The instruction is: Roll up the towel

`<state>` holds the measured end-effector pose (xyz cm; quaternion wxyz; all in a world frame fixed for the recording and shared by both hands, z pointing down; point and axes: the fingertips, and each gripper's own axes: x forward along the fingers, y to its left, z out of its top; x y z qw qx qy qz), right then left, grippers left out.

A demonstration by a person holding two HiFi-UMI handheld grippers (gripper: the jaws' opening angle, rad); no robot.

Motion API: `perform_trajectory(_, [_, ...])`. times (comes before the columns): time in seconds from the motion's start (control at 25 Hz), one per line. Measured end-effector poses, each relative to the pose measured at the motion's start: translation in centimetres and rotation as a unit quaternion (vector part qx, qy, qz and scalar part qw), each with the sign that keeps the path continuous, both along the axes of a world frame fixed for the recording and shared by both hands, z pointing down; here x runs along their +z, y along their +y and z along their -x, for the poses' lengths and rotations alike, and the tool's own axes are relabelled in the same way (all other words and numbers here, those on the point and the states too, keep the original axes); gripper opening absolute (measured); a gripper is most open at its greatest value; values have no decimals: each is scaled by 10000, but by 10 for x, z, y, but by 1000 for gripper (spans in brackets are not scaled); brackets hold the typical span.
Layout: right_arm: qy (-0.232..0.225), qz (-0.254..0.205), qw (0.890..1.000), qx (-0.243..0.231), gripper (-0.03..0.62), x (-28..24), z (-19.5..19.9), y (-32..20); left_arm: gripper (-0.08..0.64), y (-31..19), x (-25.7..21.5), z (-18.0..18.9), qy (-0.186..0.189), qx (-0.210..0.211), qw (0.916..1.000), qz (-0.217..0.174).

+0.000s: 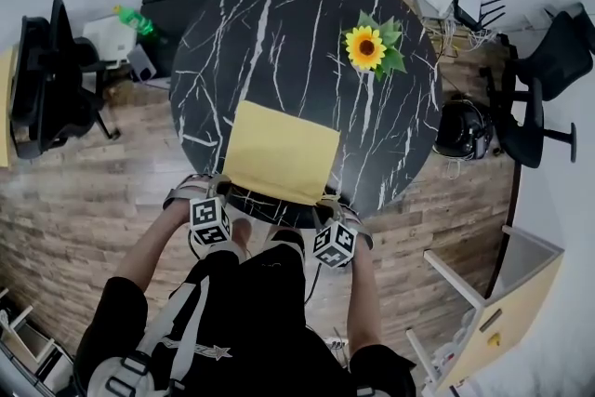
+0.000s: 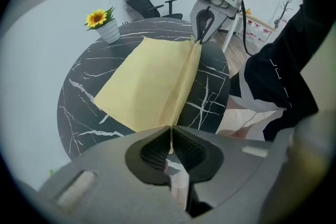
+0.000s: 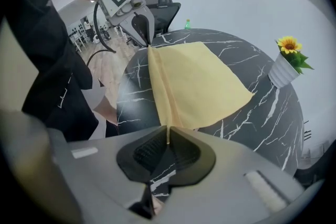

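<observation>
Your left tool (image 2: 170,145) and right tool (image 3: 167,140) each pinch a near corner of the thin yellow towel (image 1: 279,149) at the edge of the round marbled worktop (image 1: 279,33).

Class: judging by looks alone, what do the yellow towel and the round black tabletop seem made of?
Yellow rectangular towel: thin matte cloth; it creases and drapes. Round black table: polished marble or marble-look laminate; white veins, faint sheen.

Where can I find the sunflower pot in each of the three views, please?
Head view: the sunflower pot is upper right of centre.
Left gripper view: upper left.
Right gripper view: right side, slightly above the middle.
Shared landmark: the yellow towel, spread near the middle of every view.
</observation>
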<state>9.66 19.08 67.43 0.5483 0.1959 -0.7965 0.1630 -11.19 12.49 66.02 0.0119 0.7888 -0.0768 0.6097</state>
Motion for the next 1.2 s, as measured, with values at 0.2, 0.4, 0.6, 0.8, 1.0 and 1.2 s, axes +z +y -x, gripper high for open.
perform_trajectory(0.2, [23,-13,10000,26,20,2,-3,-11,25,-10,2,-2,-24,-87,10000,-21])
perform_trajectory(0.4, [41,-13,10000,55,20,2,-6,-21,25,-19,6,-4,-95,-132,9999,15])
perform_trajectory(0.6, [105,-59,9999,86,21,5,-8,-27,26,-18,19,-5,-262,-37,9996,55])
perform_trajectory(0.8, [207,-145,9994,230,45,4,-12,-29,28,-23,21,-6,-232,-112,9997,-35])
perform_trajectory(1.0, [320,-503,9975,381,157,-9,-20,-35,151,-34,14,-1,-88,-381,9988,-294])
perform_trajectory(1.2, [332,-837,9957,239,163,-21,-11,-32,206,-33,4,4,10,-350,9986,-405])
